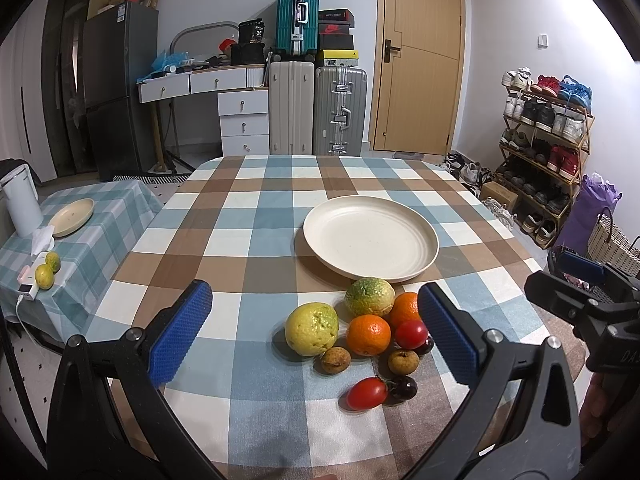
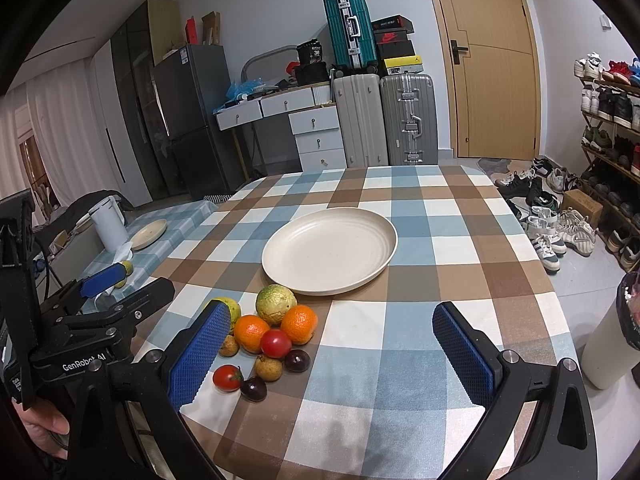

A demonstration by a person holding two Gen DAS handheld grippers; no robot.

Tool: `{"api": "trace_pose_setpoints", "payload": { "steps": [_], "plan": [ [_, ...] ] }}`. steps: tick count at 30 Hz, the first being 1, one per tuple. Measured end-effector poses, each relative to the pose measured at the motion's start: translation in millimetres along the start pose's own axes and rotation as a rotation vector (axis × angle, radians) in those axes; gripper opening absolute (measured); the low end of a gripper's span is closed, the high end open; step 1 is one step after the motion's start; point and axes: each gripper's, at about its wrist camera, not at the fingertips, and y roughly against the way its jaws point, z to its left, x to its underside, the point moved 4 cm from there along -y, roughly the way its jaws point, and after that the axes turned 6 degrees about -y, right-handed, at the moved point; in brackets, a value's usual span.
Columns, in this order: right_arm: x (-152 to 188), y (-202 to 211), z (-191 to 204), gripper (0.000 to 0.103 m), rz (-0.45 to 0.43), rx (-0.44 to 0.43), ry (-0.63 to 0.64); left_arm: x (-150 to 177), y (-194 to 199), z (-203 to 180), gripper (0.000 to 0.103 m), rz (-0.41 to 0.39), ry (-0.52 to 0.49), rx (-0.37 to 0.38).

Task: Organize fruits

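Fruit is sitting in a tight little pile on the checked tablecloth (image 1: pixel 248 240), just in front of the big cream plate (image 1: pixel 370 236), which is lying flat with nothing on it. Counting: two bumpy yellow-green citrus (image 1: pixel 312 328) (image 1: pixel 369 296), two oranges (image 1: pixel 368 334) (image 1: pixel 405 309), two red tomatoes (image 1: pixel 411 334) (image 1: pixel 366 393), two small brown longan-looking ones (image 1: pixel 336 360) (image 1: pixel 403 361), and two dark cherries (image 2: pixel 297 360) (image 2: pixel 253 389). Most are round, but the nearer tomato is looking oval, its long axis lying roughly left-right in the left wrist view, stem end pointing right at a cherry it's touching. Left gripper (image 1: pixel 316 334) is hovering above the near side of the pile with both blue pads spread wide, holding nothing. Right gripper (image 2: pixel 332 354) is also gaping wide and gripping nothing, hanging just right of the fruit.
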Motion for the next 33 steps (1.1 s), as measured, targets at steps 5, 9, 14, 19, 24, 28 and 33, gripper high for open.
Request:
{"api": "trace_pose_setpoints", "payload": {
  "steps": [5,9,14,19,24,28,33],
  "plan": [
    [0,0,0,0.103,0.001,-0.001,0.0,0,0,0,0.103,-0.001,0.002,0.002],
    [0,0,0,0.103,0.0,0.0,0.001,0,0,-1,0.103,-0.001,0.002,0.002],
    [0,2,-1,0.103,0.001,0.0,-0.002,0,0,-1,0.103,0.001,0.002,0.004],
    [-1,1,-1,0.103,0.001,0.0,-0.001,1,0,-2,0.103,0.02,0.019,0.015],
    [1,0,-2,0.103,0.003,-0.004,-0.003,4,-7,0,0.103,0.05,0.024,0.007],
    [1,-3,0,0.103,-0.003,0.004,-0.005,1,-19,14,0.102,0.098,0.054,0.013],
    [-4,-9,2,0.103,-0.002,-0.006,-0.021,-6,-34,32,0.102,0.154,0.096,0.03]
  ]
}}
